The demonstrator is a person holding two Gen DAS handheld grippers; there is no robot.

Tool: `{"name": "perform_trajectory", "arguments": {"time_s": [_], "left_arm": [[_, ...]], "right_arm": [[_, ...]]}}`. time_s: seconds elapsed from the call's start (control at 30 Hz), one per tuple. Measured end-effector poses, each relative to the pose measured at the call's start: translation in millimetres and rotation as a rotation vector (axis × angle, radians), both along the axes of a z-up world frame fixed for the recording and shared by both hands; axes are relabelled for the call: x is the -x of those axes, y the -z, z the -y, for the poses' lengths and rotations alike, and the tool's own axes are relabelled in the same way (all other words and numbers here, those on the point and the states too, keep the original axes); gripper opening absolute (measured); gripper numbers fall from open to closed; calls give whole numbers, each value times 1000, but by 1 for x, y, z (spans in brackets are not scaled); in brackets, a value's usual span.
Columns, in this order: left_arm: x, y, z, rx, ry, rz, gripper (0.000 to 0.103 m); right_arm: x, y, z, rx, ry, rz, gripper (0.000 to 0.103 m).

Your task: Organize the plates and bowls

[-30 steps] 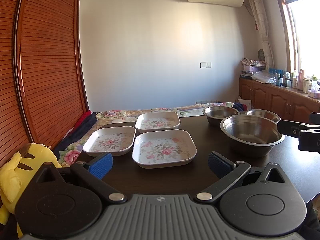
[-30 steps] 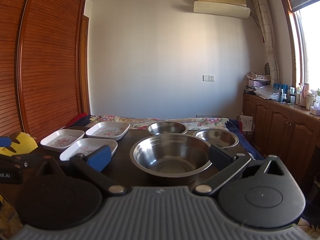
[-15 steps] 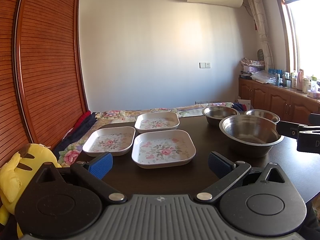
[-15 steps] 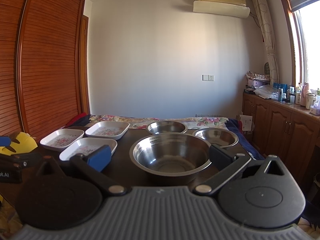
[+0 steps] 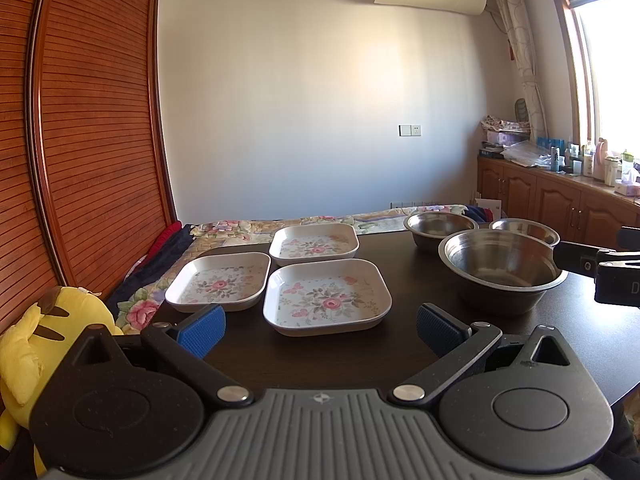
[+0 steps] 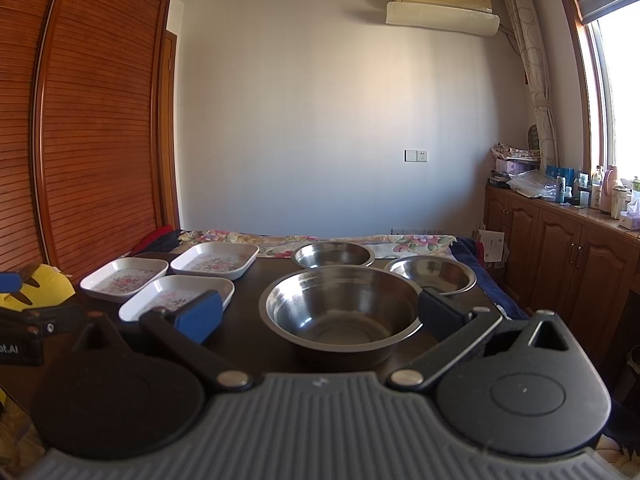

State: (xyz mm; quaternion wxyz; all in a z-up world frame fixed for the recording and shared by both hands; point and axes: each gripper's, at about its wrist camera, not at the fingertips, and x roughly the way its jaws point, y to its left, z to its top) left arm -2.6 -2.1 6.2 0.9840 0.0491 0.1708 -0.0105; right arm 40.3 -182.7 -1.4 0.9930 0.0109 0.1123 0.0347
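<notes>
Left wrist view: left gripper (image 5: pixel 318 330) spread, empty, barely shifted from a second ago; nearest white floral square plate (image 5: pixel 326 297) just ahead on dark table (image 5: pixel 400 356).

Right wrist view: right gripper (image 6: pixel 320 312) spread around big steel bowl (image 6: pixel 342 310), unchanged; nothing stacked yet.

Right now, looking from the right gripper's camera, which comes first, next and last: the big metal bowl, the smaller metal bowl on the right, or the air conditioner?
1. Big metal bowl: straight ahead of the right gripper, between its open fingers.
2. Smaller metal bowl: behind the big one, to the right.
3. Air conditioner: high on the far wall.
</notes>
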Motion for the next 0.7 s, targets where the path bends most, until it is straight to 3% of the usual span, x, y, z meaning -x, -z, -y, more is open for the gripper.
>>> {"name": "perform_trajectory", "arguments": {"time_s": [0.7], "left_arm": [[3, 3, 3, 1, 2, -7, 103]], "right_arm": [[3, 1, 0, 1, 4, 8, 103]]}}
